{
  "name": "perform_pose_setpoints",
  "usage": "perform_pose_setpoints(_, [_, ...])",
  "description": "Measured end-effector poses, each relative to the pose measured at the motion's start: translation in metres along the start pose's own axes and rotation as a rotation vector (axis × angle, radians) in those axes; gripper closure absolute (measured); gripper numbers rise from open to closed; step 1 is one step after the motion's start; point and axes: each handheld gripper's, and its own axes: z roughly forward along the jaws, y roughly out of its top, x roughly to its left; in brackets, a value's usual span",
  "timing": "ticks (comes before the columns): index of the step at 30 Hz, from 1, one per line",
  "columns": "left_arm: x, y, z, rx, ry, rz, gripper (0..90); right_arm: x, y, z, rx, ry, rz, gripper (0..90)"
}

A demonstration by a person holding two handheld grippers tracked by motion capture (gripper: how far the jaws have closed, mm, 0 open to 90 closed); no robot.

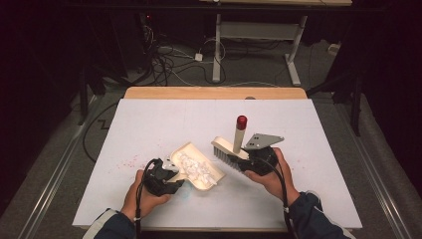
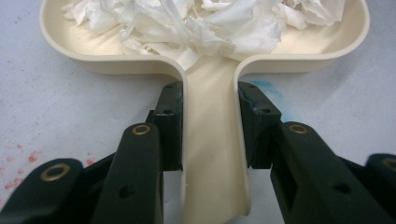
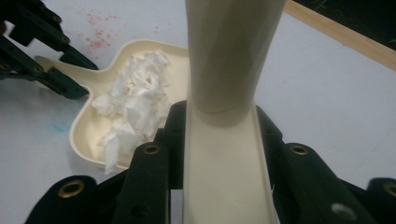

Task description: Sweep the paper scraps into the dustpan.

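Left gripper [image 1: 166,175] fingers clamp my dustpan [image 1: 198,166] handle, right gripper [image 1: 251,160] clamps the brush [image 1: 230,147]; tilting could spill the paper scraps [image 1: 194,166].

Light falls from above onto the white tabletop [image 1: 308,149], which is evenly lit in the high view while the floor and room around it sink into near black. Shadows there are short and soft. In the left tool view the paper scraps [image 2: 205,23] are bright, perhaps slightly overexposed, and the near black jaws look soft. In the right tool view the cream brush handle [image 3: 229,70] close to the lens is blurred, and the frame's corners darken.
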Motion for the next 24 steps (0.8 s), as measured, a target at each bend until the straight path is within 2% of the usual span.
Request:
perform_pose_setpoints(3, [0.0, 0.0, 0.0, 0.0, 0.001, 0.0, 63.3, -0.007, -0.001, -0.004, -0.003, -0.008, 0.015, 67.5])
perform_pose_setpoints(9, [0.0, 0.0, -0.001, 0.0, 0.002, 0.0, 63.3, -0.023, -0.003, -0.025, -0.022, -0.029, 0.052, 67.5])
perform_pose_setpoints(16, [0.002, 0.0, -0.002, -0.01, 0.004, 0.0, 63.3, -0.037, -0.015, -0.045, -0.016, -0.069, 0.08, 67.5])
perform_pose_setpoints(24, [0.006, 0.002, -0.003, -0.021, -0.004, -0.006, 63.3, -0.047, -0.027, -0.057, 0.01, -0.112, 0.102, 67.5])
